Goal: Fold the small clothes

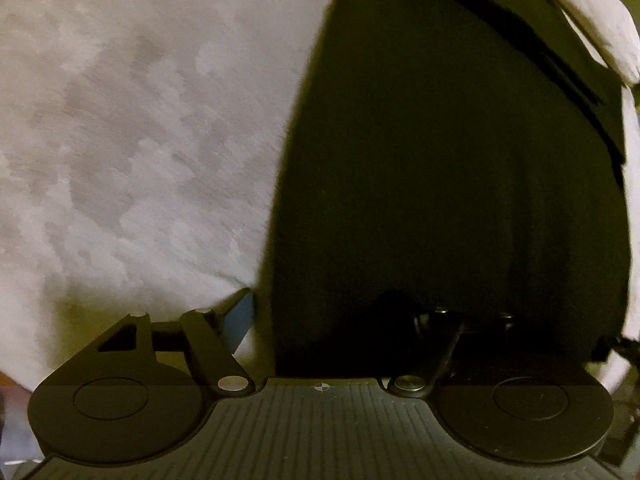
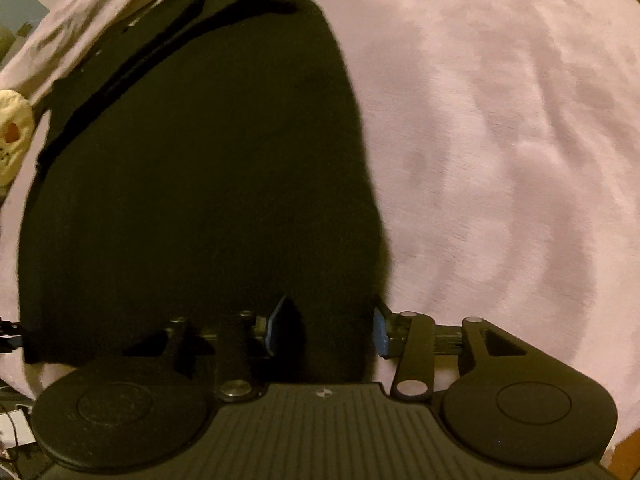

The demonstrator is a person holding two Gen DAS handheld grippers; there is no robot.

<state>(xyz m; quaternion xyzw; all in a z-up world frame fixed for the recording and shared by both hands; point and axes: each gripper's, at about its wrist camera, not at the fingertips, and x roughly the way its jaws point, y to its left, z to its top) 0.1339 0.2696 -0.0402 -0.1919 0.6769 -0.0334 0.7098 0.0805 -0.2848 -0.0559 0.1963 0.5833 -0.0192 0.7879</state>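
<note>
Where black garment [image 2: 192, 184] edge meets pale blanket [image 2: 500, 128] — right tool [image 2: 324, 326] straddles hem, unclenched; left tool [image 1: 332, 320] likewise released.

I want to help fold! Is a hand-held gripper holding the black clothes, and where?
Cannot tell. The black garment has its near edge between the fingers of the left hand-held gripper and right hand-held gripper, but a pinch is too dark to see.

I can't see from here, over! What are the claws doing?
Both claws low at the black cloth's near edge. Right claw open, cloth between its fingers. Left claw too dark to call. Pale blanket underneath, nothing blocking.
</note>
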